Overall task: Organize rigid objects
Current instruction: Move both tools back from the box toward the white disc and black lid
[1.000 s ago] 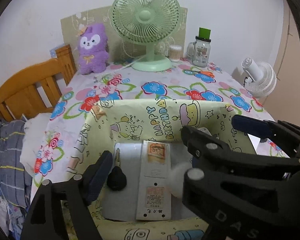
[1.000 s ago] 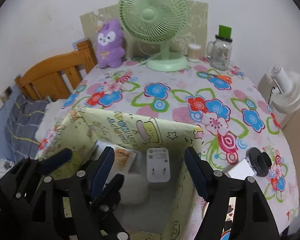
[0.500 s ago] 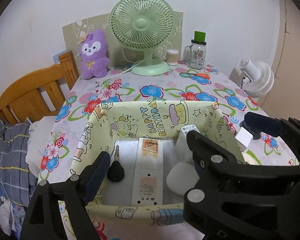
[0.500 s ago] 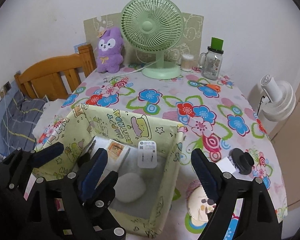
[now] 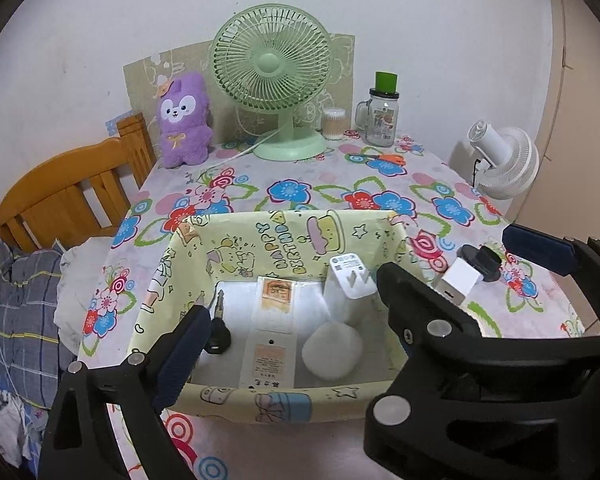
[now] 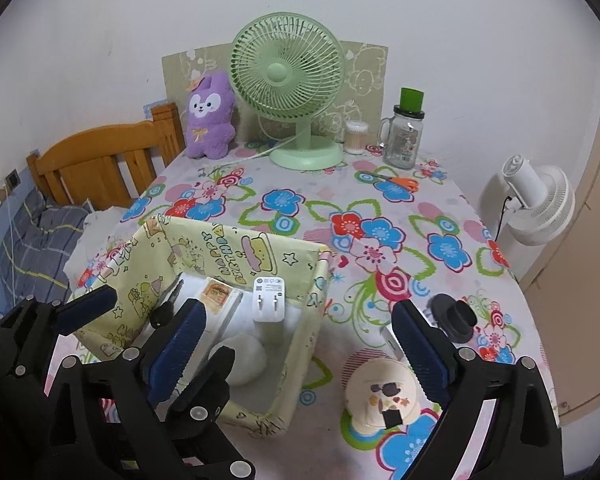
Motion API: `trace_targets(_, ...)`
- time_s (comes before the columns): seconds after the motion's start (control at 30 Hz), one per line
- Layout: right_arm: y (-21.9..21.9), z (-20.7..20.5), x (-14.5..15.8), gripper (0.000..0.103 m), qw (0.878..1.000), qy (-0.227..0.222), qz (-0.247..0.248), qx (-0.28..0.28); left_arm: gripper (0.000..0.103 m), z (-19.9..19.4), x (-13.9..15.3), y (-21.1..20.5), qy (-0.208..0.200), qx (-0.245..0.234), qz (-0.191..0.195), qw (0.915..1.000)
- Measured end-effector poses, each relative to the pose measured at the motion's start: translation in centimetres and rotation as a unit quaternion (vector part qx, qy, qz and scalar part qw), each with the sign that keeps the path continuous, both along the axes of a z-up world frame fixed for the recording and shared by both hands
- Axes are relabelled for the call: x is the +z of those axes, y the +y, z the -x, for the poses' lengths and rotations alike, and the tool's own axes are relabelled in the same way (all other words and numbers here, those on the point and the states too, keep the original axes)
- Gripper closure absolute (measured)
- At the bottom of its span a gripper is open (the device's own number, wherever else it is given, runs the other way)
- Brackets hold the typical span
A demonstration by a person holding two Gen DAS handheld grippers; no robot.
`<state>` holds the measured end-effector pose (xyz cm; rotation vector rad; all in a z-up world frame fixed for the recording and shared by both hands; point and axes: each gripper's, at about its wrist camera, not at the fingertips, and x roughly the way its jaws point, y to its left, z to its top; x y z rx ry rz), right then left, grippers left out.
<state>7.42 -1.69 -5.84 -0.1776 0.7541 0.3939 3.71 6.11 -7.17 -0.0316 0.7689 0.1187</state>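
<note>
A yellow fabric box (image 5: 284, 240) (image 6: 300, 352) stands on the flowered table. In it lie a white remote (image 5: 270, 332), a black car key (image 5: 217, 334), a white plug adapter (image 5: 350, 280) (image 6: 268, 298) and a white round puff (image 5: 332, 350) (image 6: 240, 358). My left gripper (image 5: 288, 344) is open and empty above the box's near side. My right gripper (image 6: 296, 344) is open and empty, over the box's right wall. Right of the box lie a cream round case (image 6: 382, 394), a small white charger (image 5: 460, 282) and a black knob (image 6: 454, 316) (image 5: 482, 262).
A green desk fan (image 6: 290, 76), a purple plush (image 6: 210, 118), a cotton-swab jar (image 6: 356, 138) and a glass mug with green lid (image 6: 406, 136) stand at the back. Orange scissors (image 6: 396, 180) lie near them. A white floor fan (image 6: 540, 200) stands right, a wooden bed frame (image 6: 100, 160) left.
Both grippers have pulled back and up from the box, so more of the table shows. The box contents have not moved.
</note>
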Motion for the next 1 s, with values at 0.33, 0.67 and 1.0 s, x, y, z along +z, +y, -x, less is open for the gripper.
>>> trace_targets(0.33,-2.1,0.5,0.8,0.004,1.0,-0.008,-0.003,-0.017,0.0,0.4,0.9,-2.0,-0.01,-0.014,-0.01,0.9998)
trace_targets(0.67,-4.6,0.8,1.5,0.003,0.999,-0.016,-0.001,-0.038,0.0,0.3,1.5,-4.2,-0.015,-0.035,-0.007,0.9993)
trace_targets(1.0,-7.3,0.9,2.1,0.003,0.998,-0.022,0.001,-0.067,0.0,0.2,2.0,-7.0,-0.021,-0.06,-0.002,0.998)
